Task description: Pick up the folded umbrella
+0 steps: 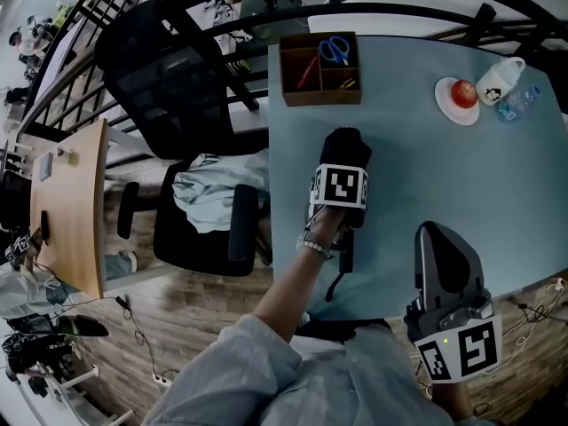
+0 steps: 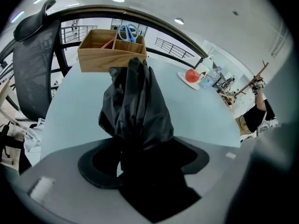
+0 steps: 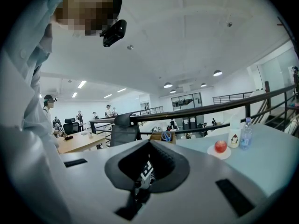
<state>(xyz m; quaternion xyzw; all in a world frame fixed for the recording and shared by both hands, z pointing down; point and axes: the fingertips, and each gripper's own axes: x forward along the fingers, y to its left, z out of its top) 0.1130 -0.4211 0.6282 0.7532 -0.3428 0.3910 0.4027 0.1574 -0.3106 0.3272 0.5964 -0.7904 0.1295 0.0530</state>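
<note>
Left gripper view: left gripper (image 2: pixel 142 146) gapes wide astride the umbrella (image 2: pixel 135 101), unpinched, ready to clamp; right gripper (image 1: pixel 437 234) waits aside, closed and empty.

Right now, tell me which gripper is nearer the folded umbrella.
Left. The left gripper is down over the folded umbrella, which sits between its open jaws. The right gripper is apart from it, off to the right.

A wooden box (image 1: pixel 319 85) holding scissors (image 1: pixel 335 49) sits at the counter's (image 1: pixel 426 176) top edge. Upper right: apple (image 1: pixel 463 91) on plate (image 1: pixel 448 110), mug (image 1: pixel 499 81), bottle (image 1: pixel 519 102). Chair (image 1: pixel 177 105) at left.
</note>
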